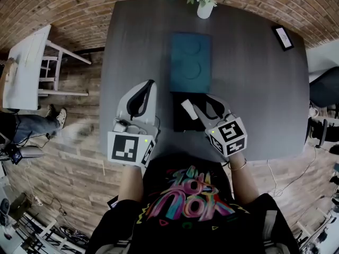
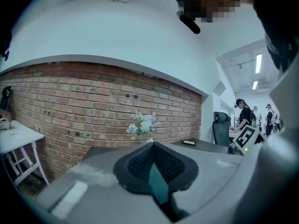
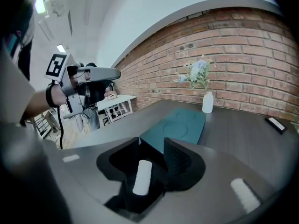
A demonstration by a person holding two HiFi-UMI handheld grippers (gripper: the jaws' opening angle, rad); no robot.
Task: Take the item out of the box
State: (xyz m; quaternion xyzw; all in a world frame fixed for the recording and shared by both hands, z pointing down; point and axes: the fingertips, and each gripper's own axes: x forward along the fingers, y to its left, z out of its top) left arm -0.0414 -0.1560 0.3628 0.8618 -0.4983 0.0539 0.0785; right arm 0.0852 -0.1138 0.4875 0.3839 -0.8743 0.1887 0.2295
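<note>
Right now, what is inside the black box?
A white cylindrical item lies in the black box, between the open jaws of the right gripper. The gripper hides most of the remaining interior.

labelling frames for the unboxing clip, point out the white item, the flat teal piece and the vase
white item point(image 3: 142, 177): right gripper view, middle of its length
flat teal piece point(image 1: 190, 62): head view, centre of its top face
vase point(image 1: 205, 9): head view, its white body

Soft even indoor light; ceiling strips point(image 2: 258, 63) glare; heavy fisheye bending, dark corners; left gripper point(image 2: 152, 146) foreground blurred.
</note>
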